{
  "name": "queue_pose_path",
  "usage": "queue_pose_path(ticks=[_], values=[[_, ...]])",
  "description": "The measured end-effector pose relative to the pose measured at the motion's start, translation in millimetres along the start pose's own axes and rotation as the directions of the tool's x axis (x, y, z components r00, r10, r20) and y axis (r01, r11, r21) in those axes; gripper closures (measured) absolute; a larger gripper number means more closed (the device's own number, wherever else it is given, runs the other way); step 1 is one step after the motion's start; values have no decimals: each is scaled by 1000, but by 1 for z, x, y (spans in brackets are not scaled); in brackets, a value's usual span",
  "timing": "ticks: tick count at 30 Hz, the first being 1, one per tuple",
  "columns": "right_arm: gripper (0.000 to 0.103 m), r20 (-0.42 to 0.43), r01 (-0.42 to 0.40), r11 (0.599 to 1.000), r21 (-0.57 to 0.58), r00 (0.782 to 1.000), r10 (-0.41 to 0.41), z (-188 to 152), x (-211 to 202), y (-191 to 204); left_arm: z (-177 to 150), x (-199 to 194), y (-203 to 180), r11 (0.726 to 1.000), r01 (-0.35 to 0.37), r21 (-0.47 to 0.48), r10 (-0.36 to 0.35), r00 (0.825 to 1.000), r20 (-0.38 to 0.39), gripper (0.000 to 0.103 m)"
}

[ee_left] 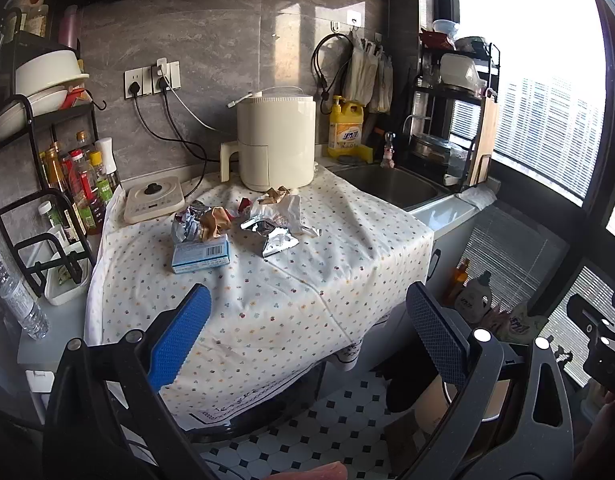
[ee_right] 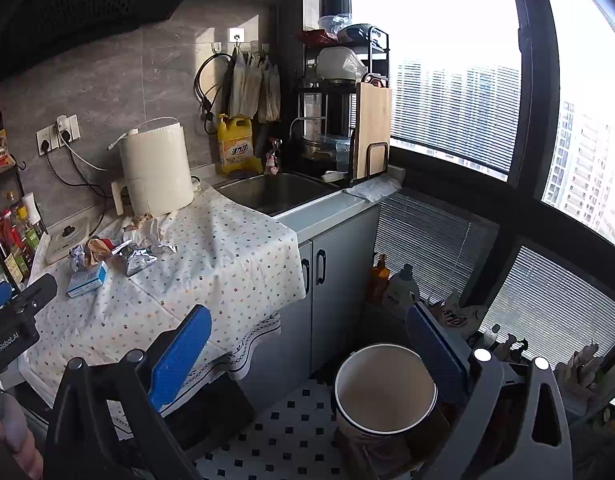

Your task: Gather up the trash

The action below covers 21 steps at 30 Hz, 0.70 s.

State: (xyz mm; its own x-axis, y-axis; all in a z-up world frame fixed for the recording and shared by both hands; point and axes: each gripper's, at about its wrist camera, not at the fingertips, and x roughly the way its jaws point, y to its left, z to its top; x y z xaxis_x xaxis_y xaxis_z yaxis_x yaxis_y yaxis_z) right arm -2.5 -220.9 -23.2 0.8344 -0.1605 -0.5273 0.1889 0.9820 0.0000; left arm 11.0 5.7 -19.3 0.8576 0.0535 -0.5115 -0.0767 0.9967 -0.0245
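Trash lies in a heap on the dotted tablecloth (ee_left: 299, 288): a blue box (ee_left: 200, 256), silver foil wrappers (ee_left: 272, 236), a crumpled brown paper (ee_left: 214, 224) and white paper (ee_left: 281, 206). The same heap shows in the right wrist view, with the blue box (ee_right: 87, 279) and foil wrappers (ee_right: 134, 258). My left gripper (ee_left: 307, 328) is open and empty, held back from the table's front edge. My right gripper (ee_right: 307, 344) is open and empty, above the floor to the right of the table. A white round bin (ee_right: 383, 390) stands on the floor below it, empty inside.
A cream air fryer (ee_left: 273, 142) stands behind the trash, an induction plate (ee_left: 153, 199) to its left. Sauce bottles (ee_left: 81, 184) fill a rack at left. A sink (ee_left: 391, 184) and dish rack (ee_left: 451, 120) are at right. Cabinet doors (ee_right: 327, 292) and floor bottles (ee_right: 391, 284) flank the bin.
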Motion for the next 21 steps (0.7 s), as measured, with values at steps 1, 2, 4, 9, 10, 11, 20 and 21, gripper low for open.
queue_pose_path(ticks=[1,2,4,9,10,11,20,21], values=[[8,-2,-1,1000,0,1000,1,0,0,0,-1,0,0,1000,-2,2,2,1000,-3,6],[8,-4,-3,1000,-1,1000,3,0,1,1,-1,0,0,1000,-2,2,2,1000,-4,6],[8,-3,-6,1000,-10,1000,6,0,1,3,-1,1,0,1000,-5,-1,5,1000,0,6],[8,-17,-24,1000,-18,1000,24,0,4,6,-3,4,5,1000,-15,-15,15,1000,-13,6],[8,-21,-31,999,-21,999,31,0,5,8,-4,4,6,1000,-18,-15,18,1000,-14,6],[8,-23,-38,999,-24,999,37,1,5,10,-4,3,7,1000,-22,-17,22,1000,-16,6],[8,-54,-175,982,-70,984,172,4,13,42,-6,-3,34,992,-108,-68,106,994,-36,6],[8,-58,-194,978,-81,980,190,5,15,48,-6,-3,39,990,-120,-74,118,992,-40,6]])
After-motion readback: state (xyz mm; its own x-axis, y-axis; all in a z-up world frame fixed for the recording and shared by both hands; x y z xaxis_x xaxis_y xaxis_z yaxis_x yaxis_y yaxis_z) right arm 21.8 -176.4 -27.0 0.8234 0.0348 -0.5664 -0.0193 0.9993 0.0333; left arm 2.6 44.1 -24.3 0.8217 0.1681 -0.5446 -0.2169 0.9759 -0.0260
